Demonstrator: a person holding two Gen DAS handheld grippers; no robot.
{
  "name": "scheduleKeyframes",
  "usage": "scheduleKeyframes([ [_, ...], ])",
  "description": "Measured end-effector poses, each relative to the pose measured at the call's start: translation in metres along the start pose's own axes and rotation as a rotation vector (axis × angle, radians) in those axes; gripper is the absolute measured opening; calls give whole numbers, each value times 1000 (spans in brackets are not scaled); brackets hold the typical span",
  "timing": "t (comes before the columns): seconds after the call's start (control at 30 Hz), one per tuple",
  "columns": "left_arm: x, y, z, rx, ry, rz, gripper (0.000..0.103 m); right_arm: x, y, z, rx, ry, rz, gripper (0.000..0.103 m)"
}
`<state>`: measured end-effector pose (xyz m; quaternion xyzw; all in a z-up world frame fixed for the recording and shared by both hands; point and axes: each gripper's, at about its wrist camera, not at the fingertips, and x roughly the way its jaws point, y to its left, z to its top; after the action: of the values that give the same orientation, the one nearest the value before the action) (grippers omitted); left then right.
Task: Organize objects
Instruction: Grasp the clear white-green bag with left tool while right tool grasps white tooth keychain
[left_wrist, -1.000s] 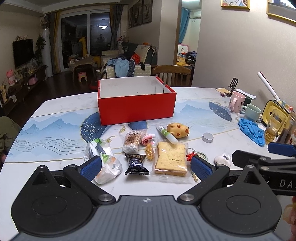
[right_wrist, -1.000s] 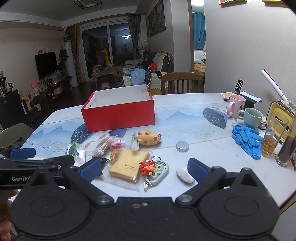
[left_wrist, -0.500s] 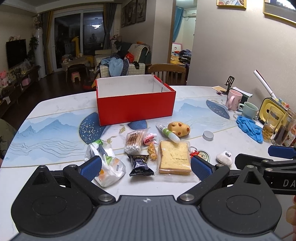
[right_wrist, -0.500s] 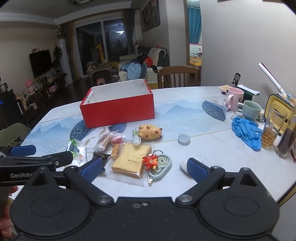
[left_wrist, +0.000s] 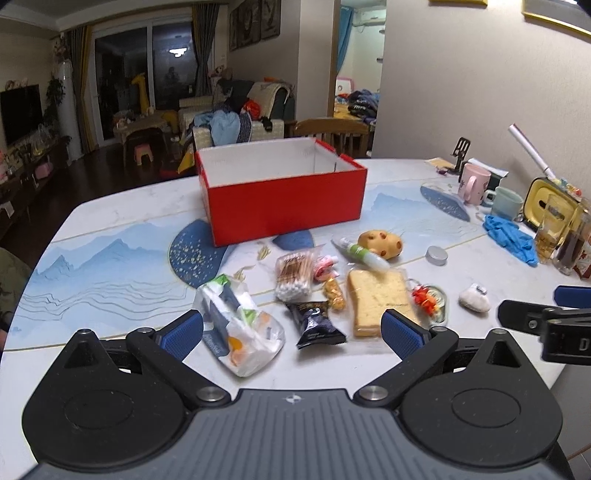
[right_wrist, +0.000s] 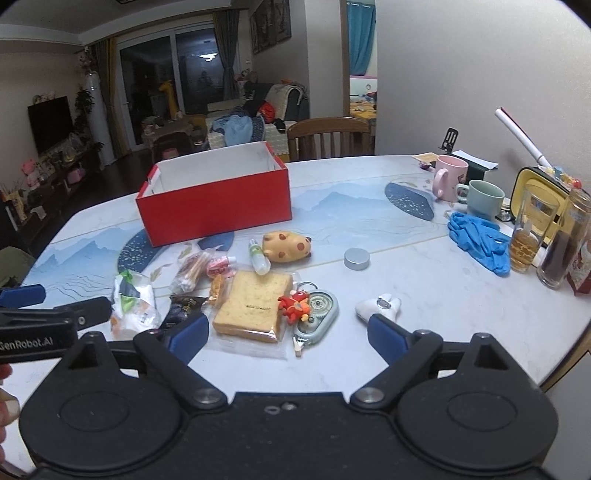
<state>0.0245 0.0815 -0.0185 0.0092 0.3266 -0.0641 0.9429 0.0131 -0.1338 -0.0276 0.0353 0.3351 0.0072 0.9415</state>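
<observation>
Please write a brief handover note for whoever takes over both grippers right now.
Left gripper: jaws open, empty, above the snack packets.
Right gripper: jaws closing, gripping nothing, over the bread slice and keychain.
Red box: open, behind the pile; no items visible inside.
Done: nothing boxed that shows.
Left: cotton swabs, tissue pack, potato toy and the rest lie on the table.

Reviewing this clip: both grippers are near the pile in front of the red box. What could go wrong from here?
1. The right gripper, its jaws closing with nothing clamped yet, may snag the keychain lying against the bagged toast.
2. The left gripper faces the tissue pack and dark snack packet; it could pinch both.
3. The red box looks empty; sliding it is possible.
</observation>
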Motion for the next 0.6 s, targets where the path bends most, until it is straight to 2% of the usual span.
scheduleKeyframes([
  [0.2, 26, 9, 1, 1, 50, 61, 102, 22, -13, 3, -2, 19, -55, 91],
  [0.6, 90, 18, 7, -25, 146, 200, 102, 103, -58, 16, -57, 95, -112, 86],
])
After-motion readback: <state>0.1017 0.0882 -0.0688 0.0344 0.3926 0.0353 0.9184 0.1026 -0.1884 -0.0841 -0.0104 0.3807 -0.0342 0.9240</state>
